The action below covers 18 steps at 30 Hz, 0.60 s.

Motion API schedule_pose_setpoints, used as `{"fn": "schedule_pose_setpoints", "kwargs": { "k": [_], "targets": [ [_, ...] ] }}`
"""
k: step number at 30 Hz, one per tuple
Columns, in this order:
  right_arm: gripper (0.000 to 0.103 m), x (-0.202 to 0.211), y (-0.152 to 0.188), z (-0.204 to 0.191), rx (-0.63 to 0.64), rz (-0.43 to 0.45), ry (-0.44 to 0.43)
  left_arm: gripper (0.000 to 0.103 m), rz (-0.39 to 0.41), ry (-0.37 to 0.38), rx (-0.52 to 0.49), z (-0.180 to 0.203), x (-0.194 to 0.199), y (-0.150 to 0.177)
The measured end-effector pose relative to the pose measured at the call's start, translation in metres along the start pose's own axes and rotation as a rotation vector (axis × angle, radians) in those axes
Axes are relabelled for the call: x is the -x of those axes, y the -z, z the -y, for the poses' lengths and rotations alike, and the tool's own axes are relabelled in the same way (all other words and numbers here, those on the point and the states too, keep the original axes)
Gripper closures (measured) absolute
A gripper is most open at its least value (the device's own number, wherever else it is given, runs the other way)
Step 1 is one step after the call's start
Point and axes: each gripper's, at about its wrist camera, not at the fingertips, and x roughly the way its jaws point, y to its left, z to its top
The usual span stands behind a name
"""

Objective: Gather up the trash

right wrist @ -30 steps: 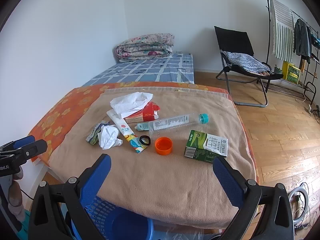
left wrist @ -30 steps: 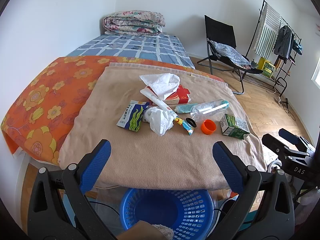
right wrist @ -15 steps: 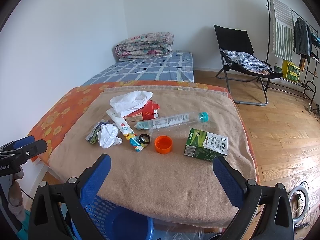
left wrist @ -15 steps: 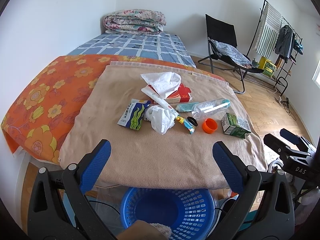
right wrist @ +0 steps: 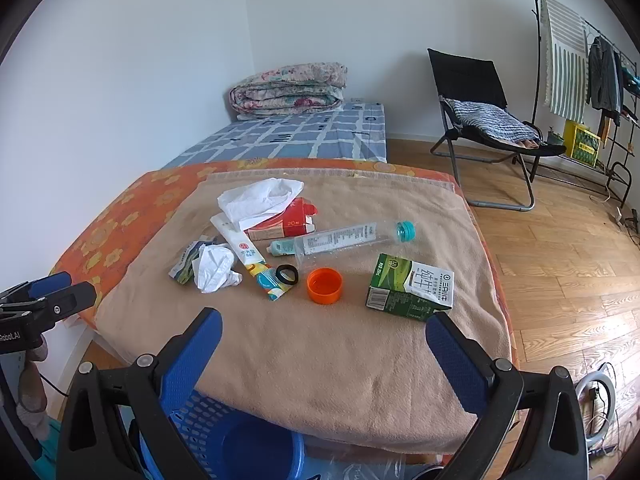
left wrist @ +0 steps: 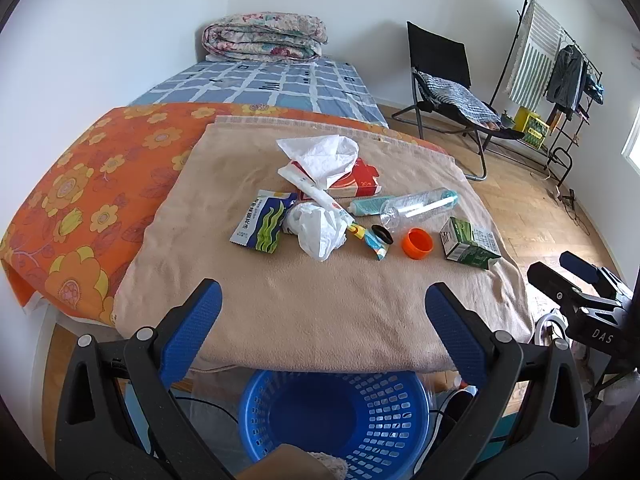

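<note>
So far almost nothing of the collecting looks done. Nearly all the trash lies in a loose cluster on the tan fleece blanket (left wrist: 304,304) spread over the bed: a crumpled white tissue (left wrist: 320,229), a blue-and-green wavy-print sachet (left wrist: 262,226), a long white squeezed tube with a colourful end (left wrist: 320,198), a small black ring (left wrist: 382,234), an orange plastic bottle cap (left wrist: 417,243), a green-and-white milk carton lying on its side (left wrist: 468,245), a clear plastic bottle with a teal cap (left wrist: 416,208), a flattened red cardboard box (left wrist: 358,184) and a loose sheet of white paper (left wrist: 322,156) draped over the box.

Below the blanket's near edge stands the round blue perforated plastic basket (left wrist: 384,412). Its visible floor is bare; a brownish, card-like shape shows at the bottom edge of the left wrist view, but whether it lies inside the basket cannot be told.

The left tongs (left wrist: 322,328) hang over the near blanket edge, spread wide apart and holding nothing. The right tongs (right wrist: 324,354) are likewise wide apart and empty, near the carton. Judging by this, every item on the blanket remains to be picked up and dropped in.
</note>
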Motion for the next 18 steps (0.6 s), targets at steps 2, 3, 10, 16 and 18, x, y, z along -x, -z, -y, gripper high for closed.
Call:
{"fn": "schedule_pose_setpoints", "kwargs": {
  "k": [2, 3, 10, 16, 18],
  "targets": [
    [0.000, -0.001, 0.003, 0.002, 0.003, -0.003, 0.005, 0.000, -0.010, -0.003, 0.007, -0.003, -0.006, -0.004],
    [0.000, -0.001, 0.005, 0.003, 0.003, -0.006, 0.007, 0.000, -0.013, -0.005, 0.011, -0.003, -0.005, -0.002],
    [0.000, -0.004, 0.006, 0.006, 0.005, -0.027, 0.020, 0.000, -0.037, -0.024, 0.029, -0.011, -0.012, -0.009],
    [0.000, -0.004, 0.008, 0.015, -0.006, -0.024, 0.025, 0.000, -0.076, -0.023, 0.029, -0.015, -0.020, -0.012],
    [0.000, -0.006, 0.011, 0.020, -0.016, -0.023, 0.011, 0.000, -0.085, -0.020, 0.027, -0.016, -0.022, -0.012]
  ]
}}
